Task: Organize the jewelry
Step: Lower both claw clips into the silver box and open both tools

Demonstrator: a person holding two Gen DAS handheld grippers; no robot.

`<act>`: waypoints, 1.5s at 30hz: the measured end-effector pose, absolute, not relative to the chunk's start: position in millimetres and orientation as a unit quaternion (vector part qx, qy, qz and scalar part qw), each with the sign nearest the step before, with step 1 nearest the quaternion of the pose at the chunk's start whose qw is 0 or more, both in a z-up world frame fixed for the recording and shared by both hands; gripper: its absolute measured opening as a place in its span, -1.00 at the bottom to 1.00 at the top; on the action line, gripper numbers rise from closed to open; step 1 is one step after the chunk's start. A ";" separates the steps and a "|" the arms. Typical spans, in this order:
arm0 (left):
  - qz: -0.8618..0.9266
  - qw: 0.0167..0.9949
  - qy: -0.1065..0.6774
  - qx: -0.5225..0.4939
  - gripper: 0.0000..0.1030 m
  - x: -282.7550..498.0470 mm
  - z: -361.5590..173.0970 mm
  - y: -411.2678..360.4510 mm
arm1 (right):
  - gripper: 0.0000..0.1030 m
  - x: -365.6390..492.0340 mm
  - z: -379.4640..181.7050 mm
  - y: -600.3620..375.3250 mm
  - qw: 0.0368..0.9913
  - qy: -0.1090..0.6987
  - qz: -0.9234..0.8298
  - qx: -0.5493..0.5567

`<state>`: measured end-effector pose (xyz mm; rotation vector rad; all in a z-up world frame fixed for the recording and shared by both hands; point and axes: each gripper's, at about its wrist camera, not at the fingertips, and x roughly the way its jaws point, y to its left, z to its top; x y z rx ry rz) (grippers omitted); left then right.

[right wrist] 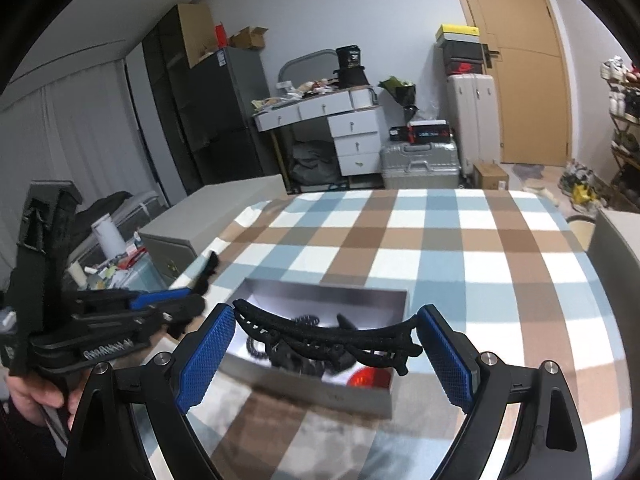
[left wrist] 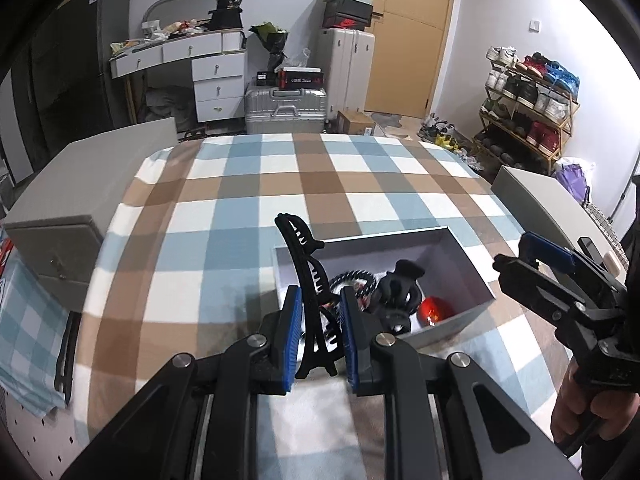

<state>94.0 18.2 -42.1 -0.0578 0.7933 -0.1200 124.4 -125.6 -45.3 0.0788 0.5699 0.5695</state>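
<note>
A white open box (left wrist: 460, 256) sits on the checked cloth and holds a black cord, a black claw clip (left wrist: 400, 292) and a red object (left wrist: 434, 310). My left gripper (left wrist: 318, 336) is shut on a long black hair clip (left wrist: 308, 276), held upright just left of the box. My right gripper (right wrist: 326, 354) holds a second long black hair clip (right wrist: 320, 334) lengthwise between its wide-set blue pads, above the box (right wrist: 320, 292). The right gripper also shows in the left wrist view (left wrist: 536, 260), the left gripper in the right wrist view (right wrist: 160, 300).
The checked cloth (left wrist: 280, 184) covers the table. A grey cabinet (left wrist: 72, 216) stands at the left edge and a grey panel (left wrist: 540, 192) at the right. Suitcases, a white desk and a shoe rack stand beyond.
</note>
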 end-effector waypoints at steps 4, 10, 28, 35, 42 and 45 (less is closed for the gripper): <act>-0.064 0.918 0.390 -0.031 -0.73 106.0 -44.9 13.3 | 0.80 137.5 -45.1 -121.9 0.917 0.275 0.285 0.043; -0.076 0.911 0.402 -0.040 -0.73 117.4 -51.6 9.7 | 0.79 154.5 -48.7 -112.9 0.914 0.280 0.291 0.038; -0.124 0.897 0.420 -0.062 -0.73 121.7 -60.7 2.1 | 0.80 176.2 -67.3 -100.4 0.910 0.300 0.284 0.024; -0.142 0.895 0.420 -0.055 -0.73 119.7 -62.9 -0.5 | 0.79 179.9 -69.9 -100.6 0.905 0.312 0.287 0.030; -0.145 0.898 0.413 -0.045 -0.64 119.5 -59.3 0.1 | 0.80 180.4 -68.6 -95.8 0.903 0.314 0.292 0.036; -0.139 0.900 0.409 -0.050 -0.03 117.9 -58.3 3.7 | 0.80 180.1 -68.2 -100.6 0.900 0.315 0.297 0.051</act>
